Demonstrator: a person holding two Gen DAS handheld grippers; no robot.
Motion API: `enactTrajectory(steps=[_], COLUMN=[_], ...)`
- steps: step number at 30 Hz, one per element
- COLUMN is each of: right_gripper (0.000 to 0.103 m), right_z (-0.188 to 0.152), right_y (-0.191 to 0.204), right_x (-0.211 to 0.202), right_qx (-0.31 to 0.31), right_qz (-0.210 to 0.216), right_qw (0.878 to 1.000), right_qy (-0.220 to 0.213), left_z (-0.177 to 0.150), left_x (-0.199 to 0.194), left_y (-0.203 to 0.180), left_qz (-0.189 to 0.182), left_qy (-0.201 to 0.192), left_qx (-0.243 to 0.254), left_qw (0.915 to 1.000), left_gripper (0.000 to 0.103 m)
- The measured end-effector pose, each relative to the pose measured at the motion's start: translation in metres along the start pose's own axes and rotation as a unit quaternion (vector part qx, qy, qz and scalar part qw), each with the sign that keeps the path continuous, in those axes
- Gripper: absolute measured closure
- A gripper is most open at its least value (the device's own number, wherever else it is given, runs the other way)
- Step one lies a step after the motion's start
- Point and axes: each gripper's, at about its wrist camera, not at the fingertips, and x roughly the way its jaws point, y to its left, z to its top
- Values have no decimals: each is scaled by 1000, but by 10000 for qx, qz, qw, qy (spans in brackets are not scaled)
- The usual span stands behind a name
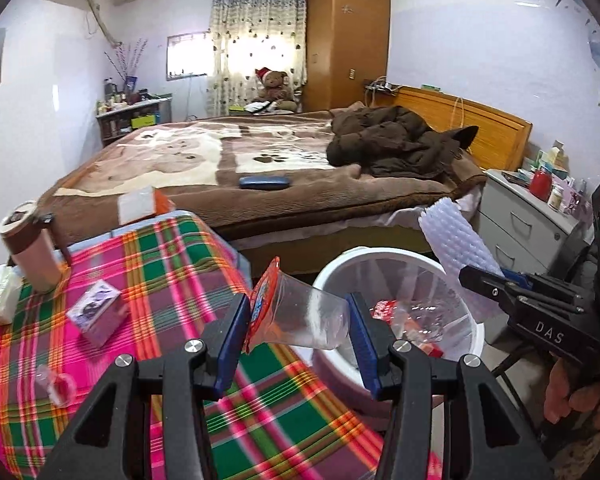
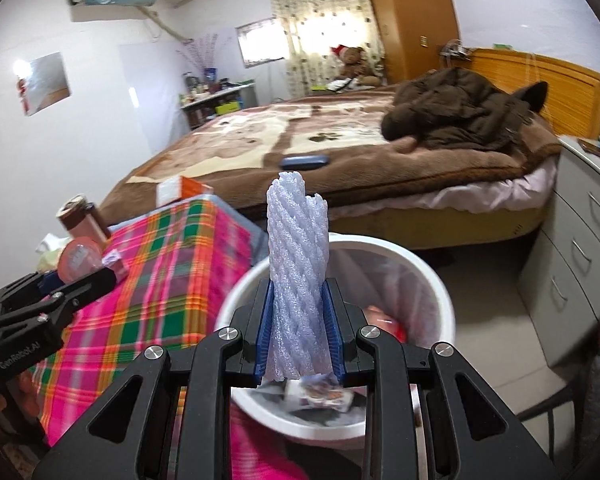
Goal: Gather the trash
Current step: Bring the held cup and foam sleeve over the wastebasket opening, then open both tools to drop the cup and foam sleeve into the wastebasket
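The left wrist view looks forward between its own fingers (image 1: 236,344) from close above the counter's (image 1: 160,280) right edge, facing the bed (image 1: 228,168). The right wrist view sits just over the white bin (image 2: 428,276), beside that same edge, facing the same way. Both share the bin (image 1: 384,254), the plaid-covered counter (image 2: 172,264), the bed (image 2: 340,128) and the wardrobe (image 1: 348,36); each also catches the other gripper at its side.

Window (image 1: 256,52) glare, perhaps slight blur

right tool (image 1: 500,280): "DAS" | left tool (image 2: 76,280): "GenRobot.AI"
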Motion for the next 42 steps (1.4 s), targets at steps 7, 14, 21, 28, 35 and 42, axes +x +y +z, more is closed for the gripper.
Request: enactTrajectory(steps=[7, 14, 21, 28, 35, 42], right_gripper=[78, 78, 77, 75, 44, 44], right_z=[-1, -7, -10, -9, -9, -6], right_y=[-25, -40, -50, -51, -49, -43], right_x=[11, 24, 33, 36, 34, 31], right_qx=[202, 186, 212, 217, 265, 231], right_qz=[-376, -582, -766, -829, -720, -690], right_qw=[9990, 9972, 9949, 9940, 9950, 9959], right_qy=[133, 436, 623, 685, 641, 547], left_z=[6, 6, 7, 8, 7, 5], left_x=[28, 53, 66, 68, 64, 54], left_y=[-28, -52, -62, -57, -47, -38], left_qz=[-256, -436, -516, -501, -412, -366], left_qy=[192, 383, 506, 534, 498, 424], left_qx=[187, 250, 265, 119, 31, -46], left_qw=[9993, 9980, 9970, 9972, 9979, 9984], left_gripper=[52, 52, 51, 32, 24, 24])
